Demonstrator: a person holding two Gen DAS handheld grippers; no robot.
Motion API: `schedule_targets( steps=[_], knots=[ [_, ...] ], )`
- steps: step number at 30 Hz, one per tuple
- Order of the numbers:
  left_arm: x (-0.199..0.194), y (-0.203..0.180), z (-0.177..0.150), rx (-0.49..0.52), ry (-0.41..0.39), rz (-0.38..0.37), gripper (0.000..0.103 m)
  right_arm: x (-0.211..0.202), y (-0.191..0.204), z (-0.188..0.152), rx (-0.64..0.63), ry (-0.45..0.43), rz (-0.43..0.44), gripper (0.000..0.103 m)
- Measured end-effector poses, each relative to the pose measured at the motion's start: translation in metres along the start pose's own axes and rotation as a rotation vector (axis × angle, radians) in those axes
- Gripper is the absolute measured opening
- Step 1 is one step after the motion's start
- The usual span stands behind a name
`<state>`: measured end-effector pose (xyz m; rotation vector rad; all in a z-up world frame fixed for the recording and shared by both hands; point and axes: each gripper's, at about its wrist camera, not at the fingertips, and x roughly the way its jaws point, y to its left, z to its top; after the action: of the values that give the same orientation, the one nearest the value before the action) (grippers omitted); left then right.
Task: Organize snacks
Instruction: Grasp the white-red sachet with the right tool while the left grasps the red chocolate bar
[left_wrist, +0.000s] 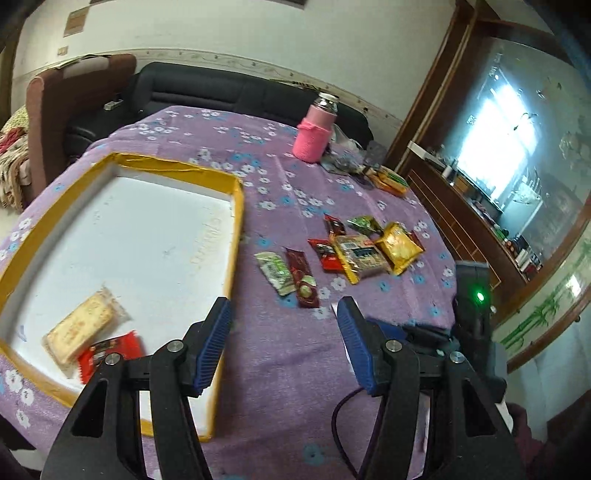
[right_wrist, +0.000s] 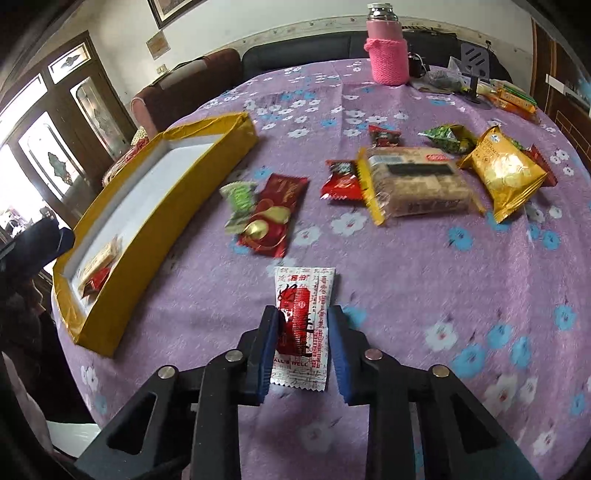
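Overhead, the right gripper (right_wrist: 302, 323) pinched a white sachet (right_wrist: 303, 325) near the counter's (right_wrist: 424, 266) front edge; the left gripper (left_wrist: 284, 314) hung spread beside the tray (left_wrist: 236, 206); a sofa (left_wrist: 207, 88) stood behind.

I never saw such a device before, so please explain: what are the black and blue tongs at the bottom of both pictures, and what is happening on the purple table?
They are two hand-held grippers, each with a camera looking along its fingers. One picture comes from the left gripper, open and empty beside the yellow-edged box, which already holds two snacks. The other comes from the right gripper, closed on a white and red packet. More snacks, such as the gold bag, lie on the flowered tablecloth near a pink-sleeved bottle.
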<state>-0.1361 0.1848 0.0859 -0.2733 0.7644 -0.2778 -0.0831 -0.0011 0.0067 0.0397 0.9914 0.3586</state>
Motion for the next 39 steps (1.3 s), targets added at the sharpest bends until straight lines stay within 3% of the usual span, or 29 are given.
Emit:
schedule_targets(
  steps=[2,6,10,15,18,19,21,25,29,35,38,39],
  knots=[
    [0.009,-0.010,0.001,0.015,0.016,-0.020,0.058,0.001,-0.008,0.010,-0.012,-0.021,-0.050,0.024],
    [0.037,-0.033,0.006,0.070,0.066,-0.022,0.058,0.006,-0.031,0.025,0.011,-0.044,-0.067,0.024],
    [0.075,-0.054,0.018,0.137,0.110,0.025,0.057,0.009,-0.048,0.024,0.044,-0.073,0.007,0.024],
    [0.135,-0.068,0.023,0.221,0.227,0.115,0.057,0.010,-0.058,0.026,0.077,-0.077,0.064,0.024],
    [0.154,-0.064,0.022,0.212,0.266,0.129,0.057,0.008,-0.060,0.024,0.085,-0.077,0.077,0.024],
    [0.156,-0.064,0.020,0.212,0.274,0.128,0.054,0.008,-0.060,0.024,0.086,-0.076,0.079,0.024],
    [0.161,-0.061,0.018,0.213,0.292,0.130,0.026,0.008,-0.060,0.024,0.086,-0.075,0.081,0.024],
    [0.158,-0.060,0.017,0.203,0.268,0.107,0.022,0.008,-0.063,0.023,0.099,-0.077,0.094,0.023],
    [0.142,-0.056,0.024,0.164,0.217,0.066,0.005,0.007,-0.063,0.024,0.102,-0.081,0.097,0.023],
    [0.101,-0.046,0.031,0.119,0.132,0.004,0.005,0.006,-0.063,0.023,0.105,-0.093,0.122,0.022],
    [0.102,-0.038,0.032,0.095,0.137,-0.014,0.005,0.002,-0.060,0.023,0.096,-0.119,0.099,0.020],
    [0.106,-0.036,0.030,0.089,0.152,-0.019,0.005,0.000,-0.060,0.022,0.094,-0.131,0.088,0.014]
  ],
)
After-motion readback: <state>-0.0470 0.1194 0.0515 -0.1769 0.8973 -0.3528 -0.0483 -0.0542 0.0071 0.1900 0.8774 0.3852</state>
